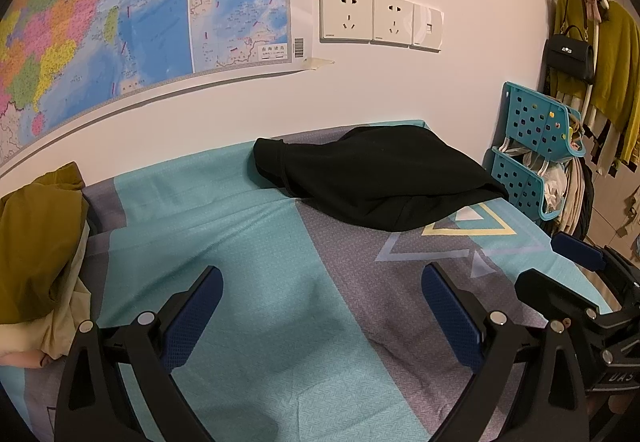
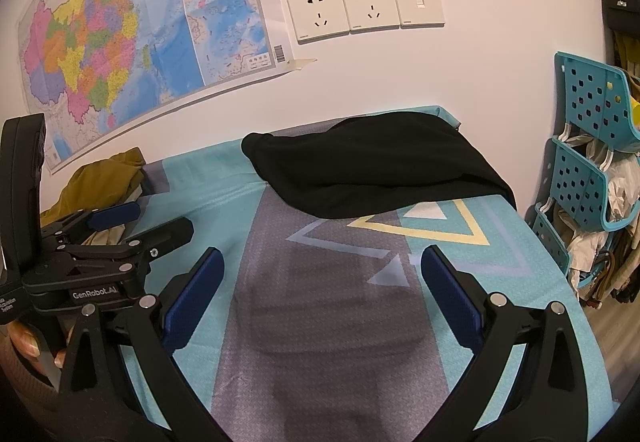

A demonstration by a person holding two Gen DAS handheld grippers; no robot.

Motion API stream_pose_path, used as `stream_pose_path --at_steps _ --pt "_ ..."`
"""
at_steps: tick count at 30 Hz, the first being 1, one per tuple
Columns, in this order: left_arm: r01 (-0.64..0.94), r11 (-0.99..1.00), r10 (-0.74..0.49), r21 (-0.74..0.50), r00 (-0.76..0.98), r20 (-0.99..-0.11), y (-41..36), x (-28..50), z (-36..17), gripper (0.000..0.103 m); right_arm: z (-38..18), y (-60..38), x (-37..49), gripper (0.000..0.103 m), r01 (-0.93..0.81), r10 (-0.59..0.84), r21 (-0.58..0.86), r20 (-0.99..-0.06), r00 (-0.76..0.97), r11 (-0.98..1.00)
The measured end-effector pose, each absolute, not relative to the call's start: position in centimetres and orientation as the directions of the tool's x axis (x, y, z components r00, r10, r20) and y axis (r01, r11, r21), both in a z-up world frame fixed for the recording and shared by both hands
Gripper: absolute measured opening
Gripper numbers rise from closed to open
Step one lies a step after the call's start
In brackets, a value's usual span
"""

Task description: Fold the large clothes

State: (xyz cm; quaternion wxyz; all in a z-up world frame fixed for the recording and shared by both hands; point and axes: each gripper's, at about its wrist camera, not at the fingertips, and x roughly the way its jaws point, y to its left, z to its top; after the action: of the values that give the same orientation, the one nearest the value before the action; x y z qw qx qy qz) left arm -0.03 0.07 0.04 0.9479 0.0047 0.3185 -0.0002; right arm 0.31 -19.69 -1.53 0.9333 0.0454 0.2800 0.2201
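A black garment point(image 1: 376, 178) lies bunched at the far side of the teal and grey patterned sheet point(image 1: 256, 282), close to the wall; it shows too in the right wrist view point(image 2: 372, 170). My left gripper point(image 1: 322, 302) hovers open over the sheet, short of the garment, nothing between its fingers. My right gripper point(image 2: 320, 282) is open as well, above the grey stripe, empty. Each gripper appears in the other's view: the right gripper point(image 1: 560, 262) at the right edge, the left gripper point(image 2: 136, 220) at the left, held by a hand point(image 2: 28, 342).
An olive and cream pile of clothes point(image 1: 36, 254) sits at the left end of the bed. Teal perforated baskets point(image 1: 532, 146) stuffed with bags stand past the right edge. A map point(image 1: 120, 10) and wall sockets point(image 1: 380, 18) are behind. Clothes and a black handbag point(image 1: 568, 54) hang far right.
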Motion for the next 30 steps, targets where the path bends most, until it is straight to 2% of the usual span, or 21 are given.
stream_pose_path --at_steps 22,30 --pt "-0.005 1.0 0.003 -0.002 0.787 -0.617 0.0 0.8 -0.5 0.096 -1.7 -19.3 1.1 0.097 -0.393 0.439 0.202 -0.508 0.741 0.897" --pt "-0.016 0.999 0.033 0.032 0.78 -0.625 0.1 2.1 -0.9 0.096 -1.5 -18.6 3.1 0.097 -0.439 0.457 0.167 -0.521 0.721 0.883"
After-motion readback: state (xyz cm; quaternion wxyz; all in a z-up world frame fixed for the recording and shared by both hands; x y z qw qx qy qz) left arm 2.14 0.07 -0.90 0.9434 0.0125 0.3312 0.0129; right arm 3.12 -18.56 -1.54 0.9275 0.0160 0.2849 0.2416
